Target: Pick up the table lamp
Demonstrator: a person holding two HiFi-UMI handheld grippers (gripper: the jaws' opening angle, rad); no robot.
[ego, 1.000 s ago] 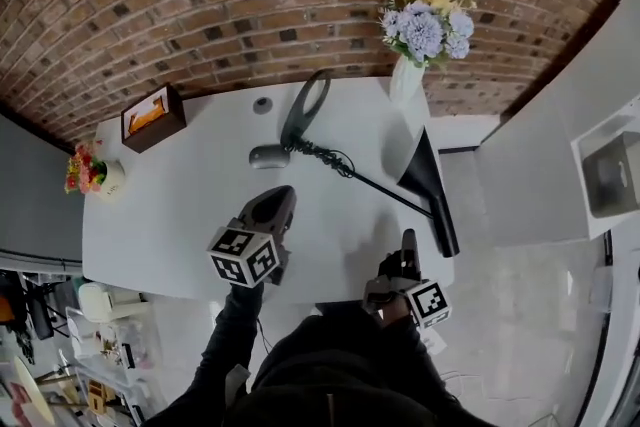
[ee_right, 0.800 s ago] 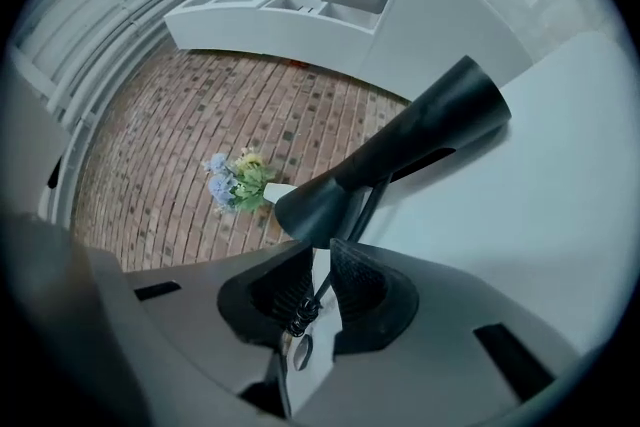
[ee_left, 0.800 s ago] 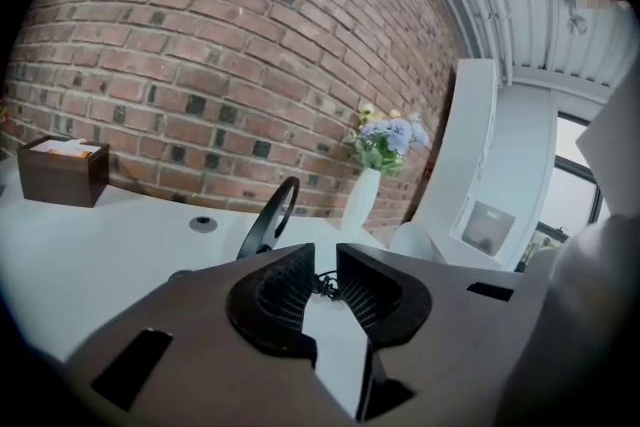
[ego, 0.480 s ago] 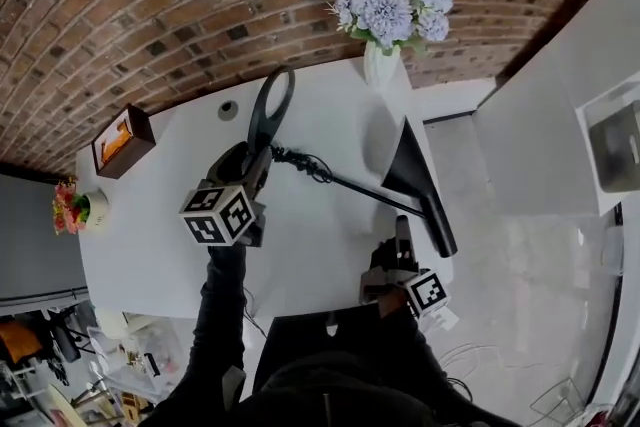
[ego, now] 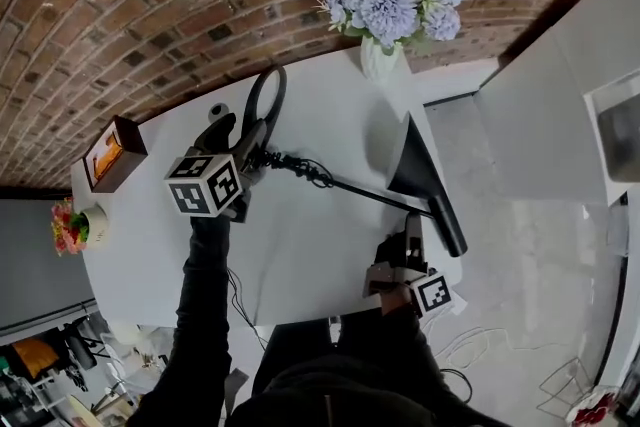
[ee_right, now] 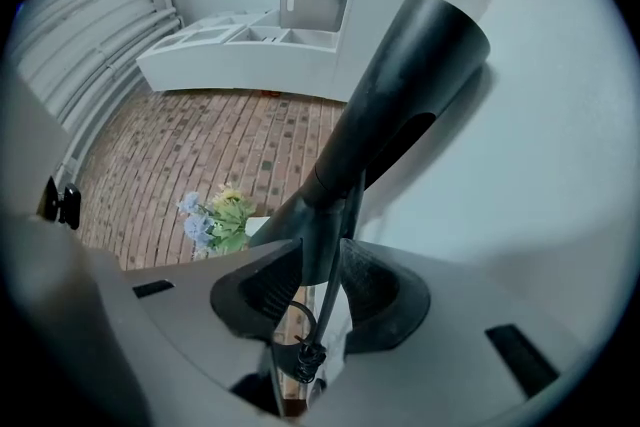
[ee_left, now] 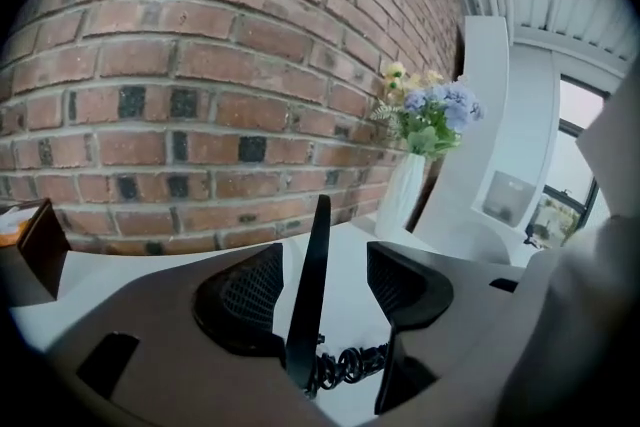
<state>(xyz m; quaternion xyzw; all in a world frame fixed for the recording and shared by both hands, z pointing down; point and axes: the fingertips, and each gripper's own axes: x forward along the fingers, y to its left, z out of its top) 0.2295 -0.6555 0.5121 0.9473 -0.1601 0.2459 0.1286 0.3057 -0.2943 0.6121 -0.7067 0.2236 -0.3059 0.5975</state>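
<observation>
The black table lamp lies flat on the white table [ego: 320, 255]. Its ring end [ego: 264, 95] is far left. A thin rod [ego: 365, 193] with a coiled cord [ego: 300, 166] runs to the cone shade [ego: 418, 165] at the right. My left gripper [ego: 240, 137] has just been opening and stands open astride the ring [ee_left: 312, 275], whose edge shows between the pads with a gap on the right. My right gripper [ego: 412, 233] sits at the table's front right. Its jaws [ee_right: 318, 280] close in on the lamp's neck [ee_right: 335, 180], where the rod meets the shade.
A white vase of blue and yellow flowers [ego: 385, 0] stands at the table's far edge by the brick wall. A brown tissue box [ego: 112, 153] and a small flower pot [ego: 75, 225] sit at the left end. The shade's tube [ego: 450, 230] overhangs the right edge.
My left gripper has travelled from the table's front middle to the far left, and its jaws now straddle the lamp's ring. The right gripper has stayed by the shade.
</observation>
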